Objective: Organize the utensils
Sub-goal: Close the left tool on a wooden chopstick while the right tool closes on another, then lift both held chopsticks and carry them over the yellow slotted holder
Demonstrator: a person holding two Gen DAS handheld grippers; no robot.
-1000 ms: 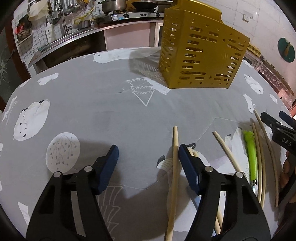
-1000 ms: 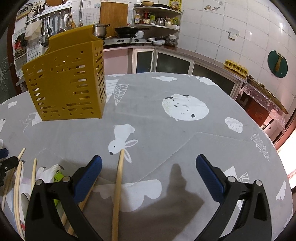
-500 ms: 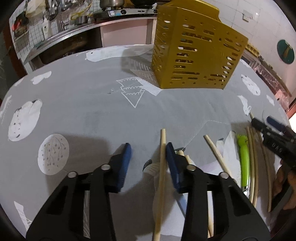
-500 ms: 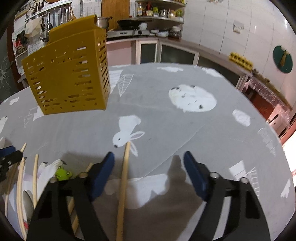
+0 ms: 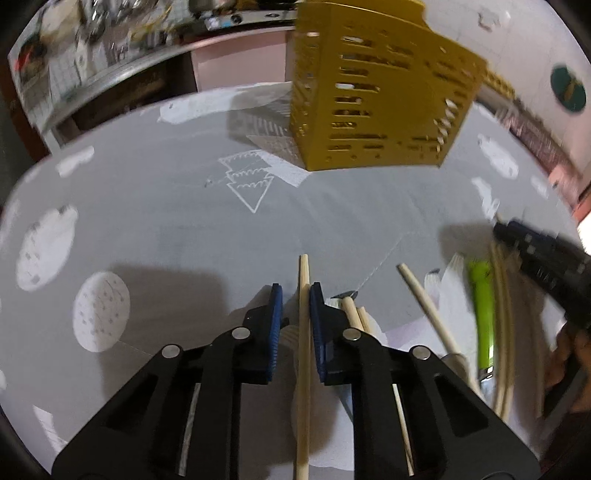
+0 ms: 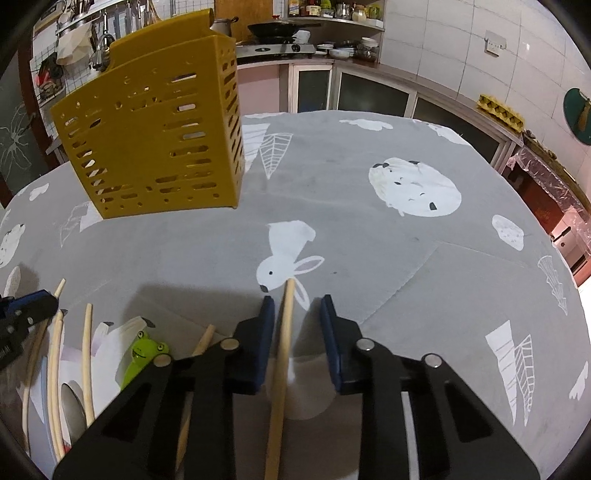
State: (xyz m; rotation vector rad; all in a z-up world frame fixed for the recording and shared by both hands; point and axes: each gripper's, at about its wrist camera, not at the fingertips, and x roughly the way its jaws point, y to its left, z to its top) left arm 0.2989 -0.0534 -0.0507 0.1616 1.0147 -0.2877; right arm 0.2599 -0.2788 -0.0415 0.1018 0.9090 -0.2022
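A yellow slotted utensil holder (image 5: 376, 99) stands upright at the far side of the table; it also shows in the right wrist view (image 6: 155, 136). My left gripper (image 5: 295, 295) has its blue pads nearly closed around a wooden chopstick (image 5: 303, 332) lying on the cloth. My right gripper (image 6: 295, 314) straddles another wooden chopstick (image 6: 282, 354), with the left pad touching it and a gap on the right. Several more chopsticks (image 5: 424, 306) and a green frog-handled spoon (image 6: 142, 354) lie between the grippers.
The table wears a grey cloth with white animal prints (image 6: 413, 184). A kitchen counter with a stove and pans (image 6: 280, 33) runs behind it. The table edge drops off at the right (image 6: 569, 258).
Both grippers have closed in from wide open around their chopsticks. The left one has narrowed almost fully; the right one has narrowed partway. Both moved slightly forward.
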